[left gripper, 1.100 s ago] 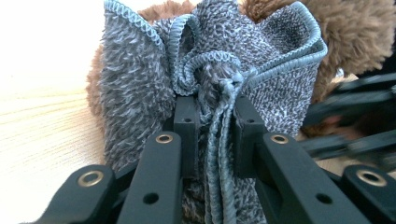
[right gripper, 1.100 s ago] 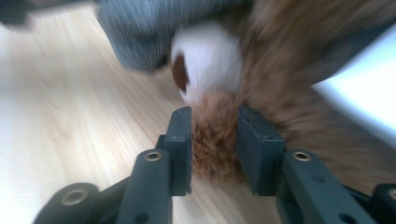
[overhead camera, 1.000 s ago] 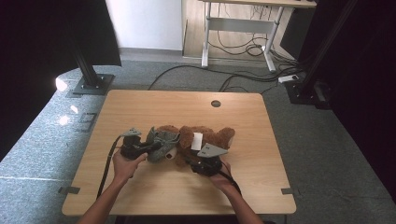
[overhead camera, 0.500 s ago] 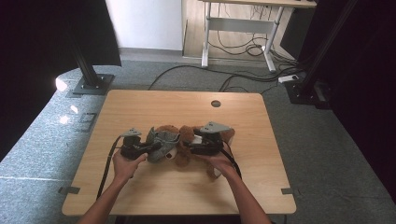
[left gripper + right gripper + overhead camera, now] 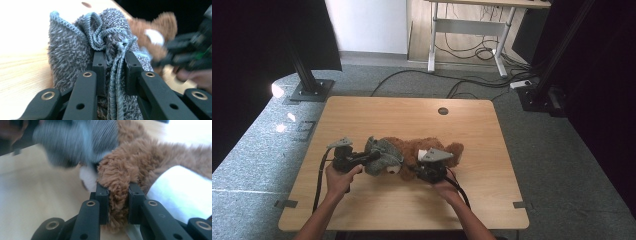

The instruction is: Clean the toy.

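A brown plush toy (image 5: 422, 147) lies across the middle of the wooden table (image 5: 412, 115), a grey knitted cap (image 5: 382, 155) over its head end. My left gripper (image 5: 369, 156) comes in from the left, shut on the grey knit fabric (image 5: 113, 62), which bunches between its jaws. My right gripper (image 5: 418, 170) sits at the toy's near side, shut on a tuft of brown fur (image 5: 117, 185). A white label (image 5: 182, 187) on the toy shows beside its right jaw. The other gripper (image 5: 190, 52) appears blurred in the left gripper view.
A round cable hole (image 5: 442, 111) sits near the table's far edge. Black stand bases (image 5: 309, 90) rest on the grey carpet to the left and right. Cables (image 5: 472, 85) run over the floor behind the table, under a desk.
My right gripper has gone from the toy's near side up to its far end and come back to its near side, now shut on fur. The left gripper has hardly moved.
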Demonstrator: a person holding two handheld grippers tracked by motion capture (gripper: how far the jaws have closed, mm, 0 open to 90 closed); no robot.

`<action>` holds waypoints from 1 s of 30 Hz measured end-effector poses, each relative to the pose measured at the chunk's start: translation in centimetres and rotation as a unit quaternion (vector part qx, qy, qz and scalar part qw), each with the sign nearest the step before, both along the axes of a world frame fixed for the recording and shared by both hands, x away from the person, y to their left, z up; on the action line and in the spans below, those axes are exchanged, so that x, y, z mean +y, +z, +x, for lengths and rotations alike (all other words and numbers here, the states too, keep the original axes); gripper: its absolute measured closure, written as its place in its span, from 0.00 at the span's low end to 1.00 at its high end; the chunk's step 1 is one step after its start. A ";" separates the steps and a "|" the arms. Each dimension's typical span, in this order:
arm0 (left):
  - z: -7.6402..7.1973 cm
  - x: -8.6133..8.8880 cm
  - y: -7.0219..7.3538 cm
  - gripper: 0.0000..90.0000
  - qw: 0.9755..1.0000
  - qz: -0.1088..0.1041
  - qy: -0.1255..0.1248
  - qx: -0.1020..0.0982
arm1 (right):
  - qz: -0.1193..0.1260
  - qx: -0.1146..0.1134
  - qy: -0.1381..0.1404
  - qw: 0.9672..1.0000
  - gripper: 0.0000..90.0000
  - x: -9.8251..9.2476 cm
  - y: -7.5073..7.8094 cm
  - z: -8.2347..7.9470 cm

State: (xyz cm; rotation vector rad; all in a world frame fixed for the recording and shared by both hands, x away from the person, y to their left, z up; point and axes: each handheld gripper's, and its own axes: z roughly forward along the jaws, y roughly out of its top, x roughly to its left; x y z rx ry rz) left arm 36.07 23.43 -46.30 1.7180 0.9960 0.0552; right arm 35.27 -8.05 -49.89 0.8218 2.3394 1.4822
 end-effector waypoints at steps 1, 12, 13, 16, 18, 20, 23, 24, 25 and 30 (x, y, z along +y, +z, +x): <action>-0.1 -0.1 0.4 0.83 1.000 -0.008 -0.003 -0.001 | -0.001 0.000 0.006 1.000 0.84 -0.1 -0.3 -0.6; 1.0 -7.5 3.2 0.83 0.997 -0.014 -0.070 -0.018 | 0.000 0.011 0.026 1.000 0.84 0.0 -2.5 -3.4; 1.2 -8.5 3.1 0.83 0.997 -0.004 -0.074 -0.016 | -0.001 0.011 0.024 1.000 0.84 0.0 -2.6 -3.4; 2.0 -11.1 2.1 0.83 0.996 0.031 -0.084 -0.006 | -0.001 0.012 0.023 1.000 0.84 0.1 -2.8 -3.3; 2.3 -12.1 1.2 0.83 0.995 0.062 -0.079 -0.002 | -0.002 0.010 0.021 1.000 0.84 0.1 -2.9 -3.5; 2.4 -11.8 0.4 0.83 0.996 0.050 -0.076 0.010 | -0.005 0.011 0.018 1.000 0.84 0.0 -3.2 -3.7; 1.8 -10.0 -0.2 0.83 0.997 0.043 -0.062 0.007 | -0.007 0.014 0.014 1.000 0.84 -0.5 -3.6 -4.1; 1.6 -9.4 -0.4 0.83 0.997 0.042 -0.057 0.004 | -0.005 0.016 0.013 1.000 0.84 -0.6 -3.6 -4.2; 1.3 -8.6 -0.6 0.83 0.998 0.037 -0.053 0.006 | -0.004 0.018 0.012 1.000 0.84 -0.8 -3.6 -4.3; -0.1 -5.3 -0.8 0.83 0.999 0.015 -0.042 0.006 | -0.006 0.022 0.012 1.000 0.83 -0.9 -3.8 -4.5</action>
